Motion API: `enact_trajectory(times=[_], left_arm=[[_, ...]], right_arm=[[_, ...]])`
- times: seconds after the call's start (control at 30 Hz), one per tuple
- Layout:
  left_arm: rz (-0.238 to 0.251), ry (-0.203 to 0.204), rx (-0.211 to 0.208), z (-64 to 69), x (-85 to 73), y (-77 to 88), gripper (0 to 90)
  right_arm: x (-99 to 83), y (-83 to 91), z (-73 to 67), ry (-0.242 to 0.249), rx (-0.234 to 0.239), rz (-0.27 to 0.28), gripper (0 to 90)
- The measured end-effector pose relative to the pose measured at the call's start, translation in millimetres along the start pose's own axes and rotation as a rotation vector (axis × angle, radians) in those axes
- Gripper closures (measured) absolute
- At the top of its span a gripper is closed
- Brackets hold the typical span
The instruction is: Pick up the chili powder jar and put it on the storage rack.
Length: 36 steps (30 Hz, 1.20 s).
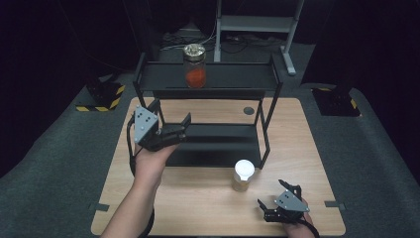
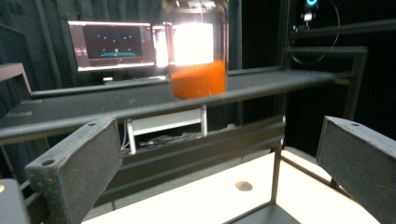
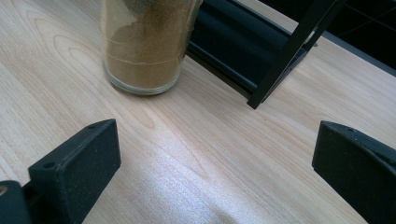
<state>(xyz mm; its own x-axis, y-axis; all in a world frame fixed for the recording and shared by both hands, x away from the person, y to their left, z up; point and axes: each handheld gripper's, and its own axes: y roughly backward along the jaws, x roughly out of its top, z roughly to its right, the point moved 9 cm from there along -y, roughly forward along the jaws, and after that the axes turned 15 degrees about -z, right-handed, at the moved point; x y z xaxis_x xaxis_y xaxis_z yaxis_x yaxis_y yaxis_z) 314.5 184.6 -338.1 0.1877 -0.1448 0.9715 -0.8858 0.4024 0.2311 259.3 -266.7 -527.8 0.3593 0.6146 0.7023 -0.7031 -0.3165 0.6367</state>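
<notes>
Reaching wide-open, empty left tool [image 1: 174,115] toward tall clear glass jar of orange powder, gold lid [image 1: 194,64], on top tier of black metal shelf [image 1: 228,79]; smooth glass risked tipping off edge if nudged. Right tool [image 1: 271,194] open, empty, near white-lidded glass jar of tan powder [image 1: 242,175] on pale wood-grain tabletop [image 1: 208,198]

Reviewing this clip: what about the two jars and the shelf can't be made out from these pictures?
- Jar with orange filling: in the left gripper view its lid is cut off by the top edge, and glare whitens the glass.
- Jar with brown filling: in the right gripper view its upper part is cut off by the top edge.
- Shelf: in the high view its lower level lies in shadow under the top board.
</notes>
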Motion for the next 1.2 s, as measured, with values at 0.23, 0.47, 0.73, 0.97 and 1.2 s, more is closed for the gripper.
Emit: enact_trajectory(times=[0.23,0.47,0.73,0.97,1.2], left_arm=[[-0.026,0.009,-0.009,6.6,-25.2,6.7,0.3],[-0.059,-0.003,-0.02,16.7,-49.3,10.2,0.3],[-0.101,-0.003,-0.02,21.9,-77.2,16.2,0.3],[-0.161,0.028,-0.036,22.3,-109.7,21.3,0.3],[-0.213,0.044,-0.042,24.2,-136.8,23.4,0.3]], right_arm=[[0.2,-0.3,0.1,0.005,0.0,-0.001,0.0],[0.5,-0.4,-0.3,0.008,-0.001,-0.003,0.0],[0.3,-0.3,-0.4,0.009,-0.001,-0.001,0.0],[0.5,-0.5,-0.8,0.012,-0.003,-0.003,0.0],[0.7,-0.5,-1.4,0.017,-0.005,-0.005,0.0]])
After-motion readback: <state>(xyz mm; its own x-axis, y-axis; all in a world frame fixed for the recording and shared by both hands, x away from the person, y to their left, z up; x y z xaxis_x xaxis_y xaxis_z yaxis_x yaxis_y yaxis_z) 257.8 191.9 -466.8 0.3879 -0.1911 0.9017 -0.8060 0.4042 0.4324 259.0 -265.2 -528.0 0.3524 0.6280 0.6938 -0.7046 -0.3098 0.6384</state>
